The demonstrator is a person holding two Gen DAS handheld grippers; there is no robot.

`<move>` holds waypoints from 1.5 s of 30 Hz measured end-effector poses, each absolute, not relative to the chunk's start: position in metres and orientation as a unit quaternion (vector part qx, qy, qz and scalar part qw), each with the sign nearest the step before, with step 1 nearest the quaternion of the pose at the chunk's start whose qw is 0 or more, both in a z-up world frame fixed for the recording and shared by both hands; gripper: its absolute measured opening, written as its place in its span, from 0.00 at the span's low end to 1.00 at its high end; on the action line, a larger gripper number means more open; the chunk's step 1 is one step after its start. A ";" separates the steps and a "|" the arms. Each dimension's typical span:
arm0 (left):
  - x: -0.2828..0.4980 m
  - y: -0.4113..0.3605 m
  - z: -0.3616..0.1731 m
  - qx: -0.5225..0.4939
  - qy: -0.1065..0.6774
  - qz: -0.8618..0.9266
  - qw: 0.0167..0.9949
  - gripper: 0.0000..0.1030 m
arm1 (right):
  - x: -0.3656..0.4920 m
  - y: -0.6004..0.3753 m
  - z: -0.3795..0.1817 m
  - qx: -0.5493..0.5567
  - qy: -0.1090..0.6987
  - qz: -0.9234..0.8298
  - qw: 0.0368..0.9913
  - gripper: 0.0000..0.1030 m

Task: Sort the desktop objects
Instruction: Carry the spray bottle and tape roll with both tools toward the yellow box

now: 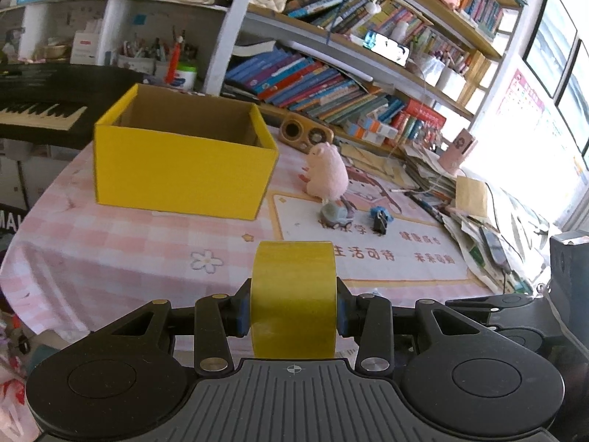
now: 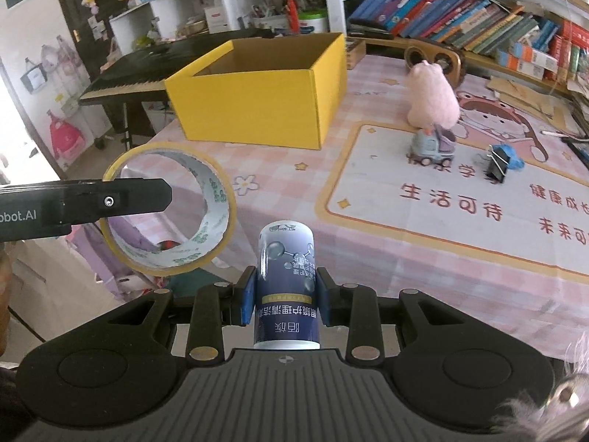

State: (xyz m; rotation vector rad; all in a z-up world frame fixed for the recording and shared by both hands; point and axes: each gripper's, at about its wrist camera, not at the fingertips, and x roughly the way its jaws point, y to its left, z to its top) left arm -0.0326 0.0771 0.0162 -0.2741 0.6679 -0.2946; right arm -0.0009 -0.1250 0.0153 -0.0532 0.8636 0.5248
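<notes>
Between the left gripper (image 1: 293, 307) pads: tape roll (image 1: 293, 296), clamped across its width, flat sides against the blue pads, rim pointing forward. That grip suits a hollow ring, since squeezing across the diameter would crush it. Right wrist view confirms it: one left finger lies across the roll's open face, roll hanging clear of the table, nearer the camera than the box.

Right gripper (image 2: 285, 300) pads are clenched on a small blue bottle (image 2: 286, 283), held mid-body with printed label facing up, one end pointing toward the box. Side pinch on a cylinder looks stable enough to carry.

Both loads are off the table and short of the box (image 1: 180, 164), so my read is that both are headed for a drop-in.

Box: yellow outside, brown card inside, top open, standing on the pink checked tablecloth (image 1: 110, 250). Only upper inner walls show; the floor is hidden, so I can't tell if anything's in it.

Right of the box, unsorted: pink plush (image 2: 432, 94), toy car (image 2: 432, 145) just in front of it, black binder clip (image 2: 497, 165) further right with something blue touching it. Wooden speaker (image 1: 306, 132) sits behind the plush.
</notes>
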 end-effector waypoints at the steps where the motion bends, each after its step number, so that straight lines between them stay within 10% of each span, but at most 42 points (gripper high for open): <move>1: -0.034 0.080 0.016 -0.135 0.324 -0.141 0.926 0.38 | -0.001 -0.122 0.016 -0.028 0.413 0.254 0.874 0.30; 45: -0.047 0.126 0.018 -0.172 0.302 -0.071 0.935 0.38 | 0.012 -0.058 0.020 -0.083 0.409 0.333 0.846 0.30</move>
